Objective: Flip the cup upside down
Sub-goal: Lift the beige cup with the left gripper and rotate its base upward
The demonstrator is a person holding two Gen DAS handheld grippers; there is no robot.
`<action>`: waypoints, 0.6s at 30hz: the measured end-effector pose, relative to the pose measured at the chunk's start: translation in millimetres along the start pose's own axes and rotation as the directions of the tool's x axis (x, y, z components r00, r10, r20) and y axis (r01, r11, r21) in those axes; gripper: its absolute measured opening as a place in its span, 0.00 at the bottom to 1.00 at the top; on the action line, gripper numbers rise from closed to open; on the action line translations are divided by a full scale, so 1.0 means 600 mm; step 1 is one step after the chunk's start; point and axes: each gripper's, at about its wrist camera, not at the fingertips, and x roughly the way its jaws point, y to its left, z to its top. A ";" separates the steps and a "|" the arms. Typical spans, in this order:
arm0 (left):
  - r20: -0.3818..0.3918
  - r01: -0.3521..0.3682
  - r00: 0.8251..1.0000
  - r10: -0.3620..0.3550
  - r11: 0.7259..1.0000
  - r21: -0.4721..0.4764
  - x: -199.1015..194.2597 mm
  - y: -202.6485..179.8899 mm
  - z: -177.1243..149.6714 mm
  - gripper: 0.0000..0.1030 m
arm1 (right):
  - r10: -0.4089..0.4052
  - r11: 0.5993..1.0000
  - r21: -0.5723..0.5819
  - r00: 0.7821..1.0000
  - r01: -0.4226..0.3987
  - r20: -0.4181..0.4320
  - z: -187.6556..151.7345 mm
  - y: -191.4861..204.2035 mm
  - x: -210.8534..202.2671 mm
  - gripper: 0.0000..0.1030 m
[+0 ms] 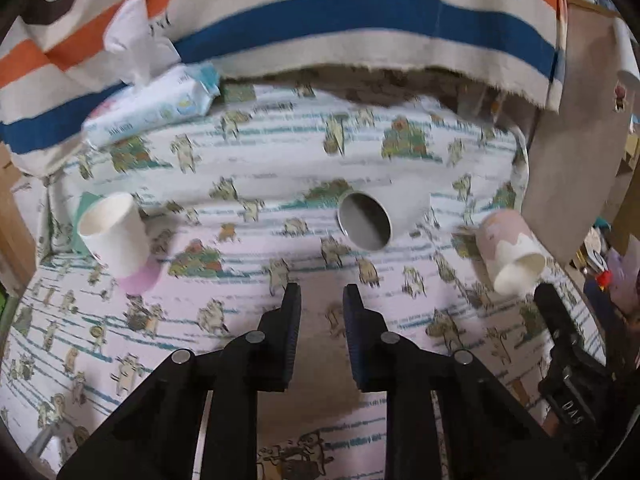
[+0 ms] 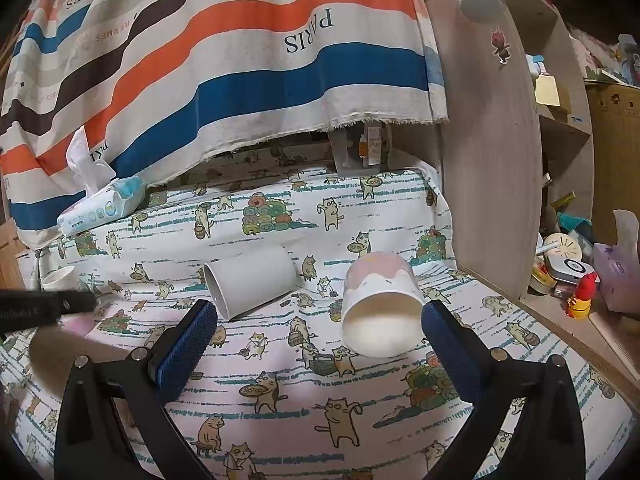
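Two claws gape; pink cup [image 2: 380,304] tilted, seemingly ungripped

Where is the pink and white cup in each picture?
Left wrist view: the pink and white cup is at the far right, tipped over, its mouth facing the camera.
Right wrist view: the same cup is right of centre, just ahead of the open right hand-held gripper, mouth toward the camera.
Shared landmark: the grey cup lying on its side, left of the pink one in both.
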 end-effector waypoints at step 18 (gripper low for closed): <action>-0.019 0.073 0.997 -0.073 0.997 -0.016 -0.017 0.043 -0.024 0.49 | -0.001 1.000 0.002 1.000 0.001 -0.005 -0.002 -0.003 0.003 1.00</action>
